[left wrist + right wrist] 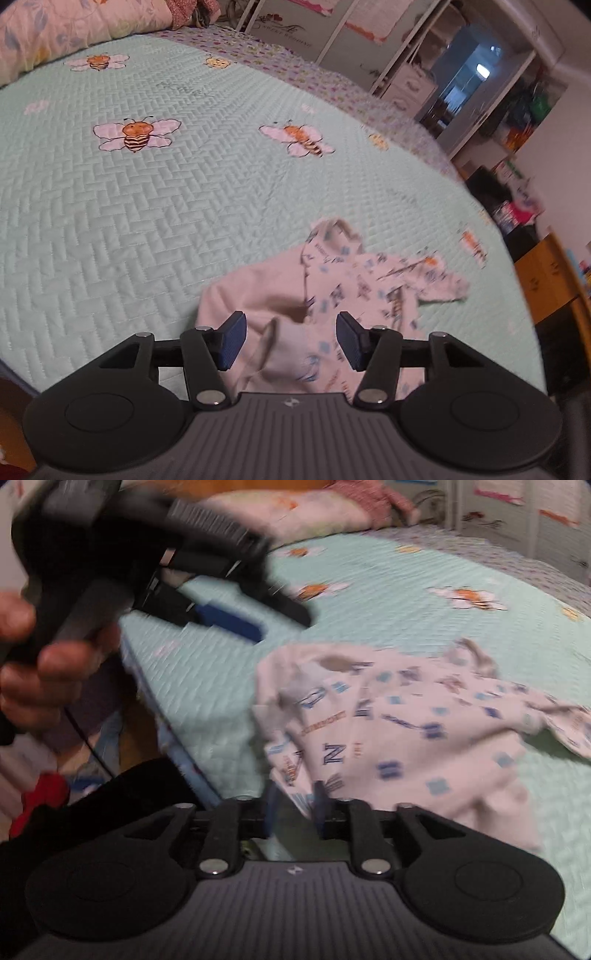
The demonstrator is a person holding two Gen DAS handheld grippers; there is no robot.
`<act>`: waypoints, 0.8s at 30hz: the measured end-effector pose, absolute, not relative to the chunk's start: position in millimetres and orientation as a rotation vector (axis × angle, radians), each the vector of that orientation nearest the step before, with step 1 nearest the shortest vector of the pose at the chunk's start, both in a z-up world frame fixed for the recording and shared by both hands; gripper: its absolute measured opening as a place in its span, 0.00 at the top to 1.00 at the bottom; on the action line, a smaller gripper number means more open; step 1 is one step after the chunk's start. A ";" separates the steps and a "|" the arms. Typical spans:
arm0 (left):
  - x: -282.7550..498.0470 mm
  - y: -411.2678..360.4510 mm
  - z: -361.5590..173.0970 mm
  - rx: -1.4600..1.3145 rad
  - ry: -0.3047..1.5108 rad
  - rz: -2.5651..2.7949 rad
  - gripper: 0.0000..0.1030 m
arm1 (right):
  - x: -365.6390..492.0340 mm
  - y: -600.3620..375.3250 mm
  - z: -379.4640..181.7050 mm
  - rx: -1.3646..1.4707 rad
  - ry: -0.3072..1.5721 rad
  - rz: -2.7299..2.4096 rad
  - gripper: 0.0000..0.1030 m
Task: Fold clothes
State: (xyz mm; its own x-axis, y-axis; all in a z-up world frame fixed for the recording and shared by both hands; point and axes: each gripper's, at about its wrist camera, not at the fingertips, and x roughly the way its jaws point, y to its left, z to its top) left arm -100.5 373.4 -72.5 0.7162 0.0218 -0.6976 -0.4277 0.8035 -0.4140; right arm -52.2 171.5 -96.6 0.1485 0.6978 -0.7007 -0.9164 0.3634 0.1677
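The left gripper [291, 341] hangs with jaws spread and released above the near, plain-side edge of a small printed baby garment [343, 280], cloth showing between the pads without being pinched. The right gripper [295, 812] is blurred; I cannot tell its jaws' state. The crumpled garment lies on the bee-patterned quilt [147, 206], pillows [74, 29] beyond.

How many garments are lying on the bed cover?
1 in view. A white printed garment lies crumpled on the green bee-patterned bed cover, near its front edge, before the left gripper. Others may lie outside the frames.
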 end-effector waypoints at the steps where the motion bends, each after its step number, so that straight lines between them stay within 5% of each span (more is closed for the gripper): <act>1: -99.7 373.8 -75.2 -0.608 0.746 0.264 0.45 | -45.9 162.1 -91.9 -0.280 0.791 1.173 0.50; 4: -96.8 373.0 -81.8 -0.631 0.768 0.262 0.45 | -18.2 134.7 -83.3 -0.120 0.812 1.085 0.40; 16: -71.2 361.4 -107.0 -0.506 0.957 0.406 0.40 | 60.2 135.5 -118.1 0.063 1.047 0.728 0.32; 17: -67.9 360.8 -110.9 -0.512 0.963 0.401 0.40 | 64.4 141.5 -125.1 0.063 1.062 0.740 0.34; 19: -61.4 359.5 -118.6 -0.525 0.975 0.391 0.40 | 71.0 152.4 -137.0 0.055 1.078 0.761 0.62; 21: -53.3 356.5 -125.2 -0.531 0.982 0.377 0.40 | 73.6 154.6 -132.6 0.031 1.038 0.770 0.75; 24: -34.1 344.2 -124.3 -0.524 0.951 0.329 0.40 | 86.1 146.0 -109.0 -0.008 0.887 0.683 0.80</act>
